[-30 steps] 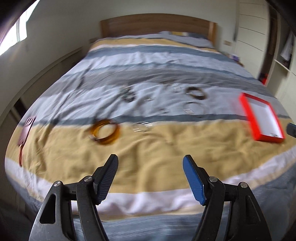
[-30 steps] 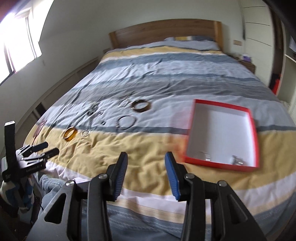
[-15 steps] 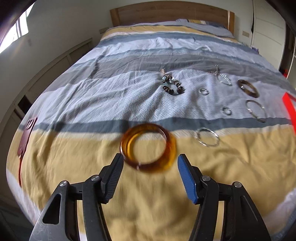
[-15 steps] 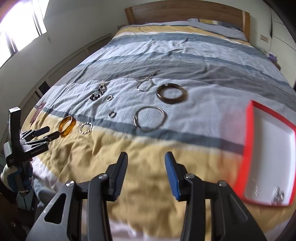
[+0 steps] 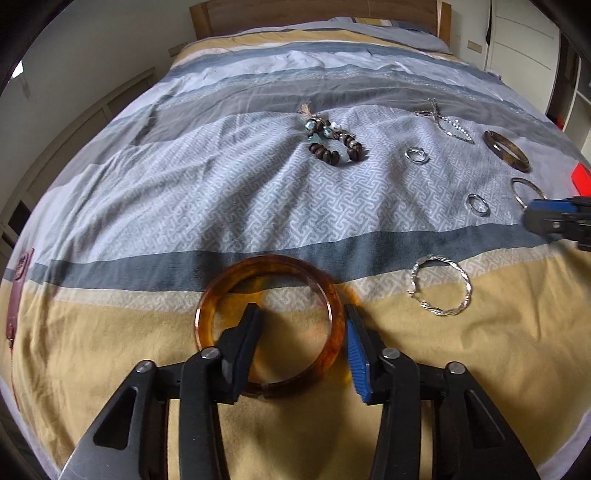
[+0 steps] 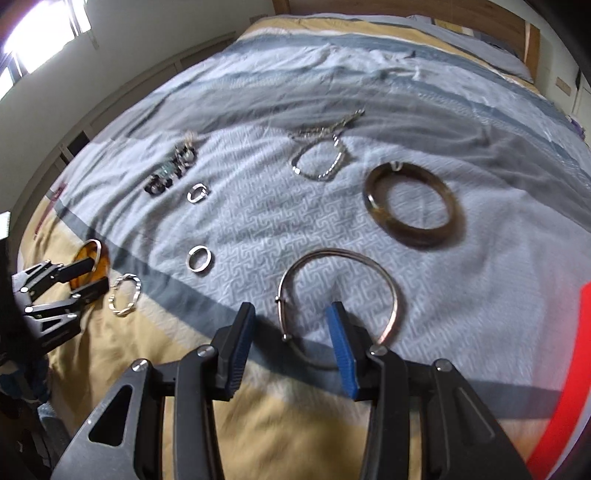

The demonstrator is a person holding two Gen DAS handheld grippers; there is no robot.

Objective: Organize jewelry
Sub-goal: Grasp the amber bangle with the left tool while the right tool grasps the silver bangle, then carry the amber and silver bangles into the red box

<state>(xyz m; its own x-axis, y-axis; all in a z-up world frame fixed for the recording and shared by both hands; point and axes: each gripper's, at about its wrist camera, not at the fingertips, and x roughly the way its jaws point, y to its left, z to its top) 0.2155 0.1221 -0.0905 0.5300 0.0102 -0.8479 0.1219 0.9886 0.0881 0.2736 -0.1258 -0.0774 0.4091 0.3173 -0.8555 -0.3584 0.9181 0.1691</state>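
An amber bangle (image 5: 266, 273) lies flat on the bedspread. My left gripper (image 5: 301, 339) is open, its left finger inside the ring and its right finger outside the rim. My right gripper (image 6: 290, 332) is open over the near edge of a thin silver bangle (image 6: 369, 266). A dark brown bangle (image 6: 410, 229), a silver chain (image 6: 321, 162), a beaded bracelet (image 5: 334, 146), two small rings (image 6: 199, 260) (image 6: 197, 192) and a twisted silver bracelet (image 5: 439, 286) lie spread on the bed. The left gripper also shows in the right wrist view (image 6: 85, 275).
The red-rimmed box (image 6: 565, 391) shows only as an edge at the right. A dark red object (image 5: 16, 291) lies at the bed's left edge. The headboard (image 5: 314, 11) is at the far end, with a wall to the left.
Both grippers have moved forward and down to the bed. The left one now straddles the amber bangle's rim; the right one has swung left from the red box to the thin silver bangle.
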